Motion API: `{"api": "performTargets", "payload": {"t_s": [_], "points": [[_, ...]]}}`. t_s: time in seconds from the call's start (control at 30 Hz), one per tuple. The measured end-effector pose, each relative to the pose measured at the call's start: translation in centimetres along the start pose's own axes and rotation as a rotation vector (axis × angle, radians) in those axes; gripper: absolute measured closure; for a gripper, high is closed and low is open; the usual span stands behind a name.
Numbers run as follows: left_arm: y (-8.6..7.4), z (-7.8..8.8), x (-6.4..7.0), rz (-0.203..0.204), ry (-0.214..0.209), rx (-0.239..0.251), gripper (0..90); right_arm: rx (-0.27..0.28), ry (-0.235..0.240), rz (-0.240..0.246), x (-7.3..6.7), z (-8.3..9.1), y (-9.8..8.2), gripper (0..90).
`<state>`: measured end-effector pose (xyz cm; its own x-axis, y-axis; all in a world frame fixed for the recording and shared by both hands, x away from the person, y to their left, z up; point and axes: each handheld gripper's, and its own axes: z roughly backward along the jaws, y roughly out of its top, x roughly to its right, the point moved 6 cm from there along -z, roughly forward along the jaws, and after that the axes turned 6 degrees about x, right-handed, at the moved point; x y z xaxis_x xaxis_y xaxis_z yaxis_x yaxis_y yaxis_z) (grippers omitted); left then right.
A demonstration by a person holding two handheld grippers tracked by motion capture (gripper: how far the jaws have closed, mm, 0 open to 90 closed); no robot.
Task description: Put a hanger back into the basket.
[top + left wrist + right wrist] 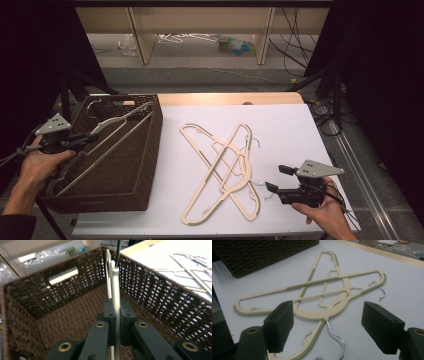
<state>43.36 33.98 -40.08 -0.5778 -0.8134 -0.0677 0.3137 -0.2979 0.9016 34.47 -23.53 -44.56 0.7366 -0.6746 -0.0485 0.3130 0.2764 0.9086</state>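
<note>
nearest the lens, at the bottom of the left gripper view, the jaws of the left gripper point(115, 315) are pressed together on the thin edge of a cream hanger point(114, 290), which rises toward the top centre of that frame inside the brown woven basket point(162, 297). in the high view the same gripper point(82, 138) sits at the left edge, over the basket's near-left rim, its hanger point(107, 142) slanting across the basket interior toward the far right corner, not yet lying flat on the floor of it. the left forearm enters from the lower left, hand wrapped round the gripper body, jaws aimed right and slightly down.

progress, as judged: one hanger is being lowered into the basket and is not yet let go; a pile of hangers point(225, 165), three as far as can be counted, lies crossed at the centre of the white table point(300, 130).

the right gripper point(279, 178) rests low at the lower right of the high view, hand beneath it, jaws spread wide and empty, pointing left toward the pile. in the right gripper view the pile point(317, 292) fills the middle of the frame, with a metal hook point(337, 340) between the two dark pads but untouched by either.
</note>
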Motion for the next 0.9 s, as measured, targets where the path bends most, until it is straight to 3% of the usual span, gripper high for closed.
{"api": "performTargets", "payload": {"t_s": [0.17, 0.2, 0.23, 0.27, 0.3, 0.4, 0.43, 0.47, 0.5, 0.57, 0.6, 0.63, 0.67, 0.7, 0.73, 0.77, 0.8, 0.9], "points": [[-1.1, -1.4, -0.1, 0.015, -0.003, -0.042, 85.6, -0.004, 0.003, -0.001, 0.0, 0.0, -0.1, 27.0], [-1.3, -1.6, -0.4, -0.014, -0.008, -0.068, 85.6, -0.004, 0.006, 0.003, 0.0, -0.1, -0.1, 27.0], [-1.6, -1.9, -0.4, 0.003, 0.002, -0.069, 85.6, -0.006, 0.006, -0.002, 0.0, 0.0, -0.1, 26.9], [-1.8, -2.0, -0.7, -0.025, 0.003, -0.093, 85.5, -0.006, 0.004, -0.004, 0.0, 0.0, -0.1, 26.9], [-1.9, -2.2, -0.8, -0.019, 0.0, -0.081, 85.4, -0.005, 0.003, 0.005, 0.0, -0.1, -0.2, 26.9], [-2.4, -2.4, -1.2, 0.016, 0.037, -0.091, 84.8, -0.006, 0.0, -0.001, 0.0, -0.1, -0.2, 26.9], [-2.7, -2.4, -1.6, 0.012, 0.048, -0.122, 84.5, -0.008, 0.001, -0.002, 0.0, -0.1, -0.3, 27.0], [-2.8, -2.6, -1.7, 0.011, 0.05, -0.12, 83.6, -0.01, 0.002, -0.003, 0.0, -0.1, -0.3, 26.9], [-3.0, -2.7, -1.7, 0.034, 0.07, -0.122, 83.2, -0.011, 0.002, -0.003, 0.0, -0.1, -0.3, 26.9], [-3.1, -2.6, -2.3, -0.002, 0.075, -0.139, 82.2, -0.016, 0.004, -0.009, -0.1, -0.1, -0.4, 26.9], [-3.2, -2.6, -2.2, 0.035, 0.094, -0.139, 82.1, -0.016, 0.006, -0.006, -0.1, -0.2, -0.4, 26.9], [-3.2, -2.5, -2.4, 0.027, 0.097, -0.149, 81.7, -0.017, 0.004, -0.004, -0.1, -0.2, -0.4, 26.9], [-3.2, -2.8, -2.3, 0.061, 0.108, -0.116, 81.1, -0.019, 0.006, -0.009, -0.1, -0.2, -0.4, 26.9], [-3.3, -2.5, -2.4, 0.058, 0.122, -0.149, 80.4, -0.017, 0.008, -0.005, -0.1, -0.2, -0.5, 26.9], [-3.3, -2.5, -2.7, 0.027, 0.122, -0.156, 78.4, -0.02, 0.009, -0.004, -0.1, -0.3, -0.5, 26.9], [-3.4, -2.6, -2.4, 0.094, 0.162, -0.139, 76.2, -0.02, 0.009, -0.003, -0.1, -0.3, -0.5, 26.9], [-3.5, -2.3, -2.9, 0.05, 0.175, -0.173, 73.4, -0.029, 0.001, 0.0, -0.1, -0.2, -0.5, 26.9], [-3.7, -2.2, -3.1, 0.105, 0.225, -0.173, 67.0, -0.023, 0.007, -0.007, -0.2, -0.3, -0.6, 26.9]]}}
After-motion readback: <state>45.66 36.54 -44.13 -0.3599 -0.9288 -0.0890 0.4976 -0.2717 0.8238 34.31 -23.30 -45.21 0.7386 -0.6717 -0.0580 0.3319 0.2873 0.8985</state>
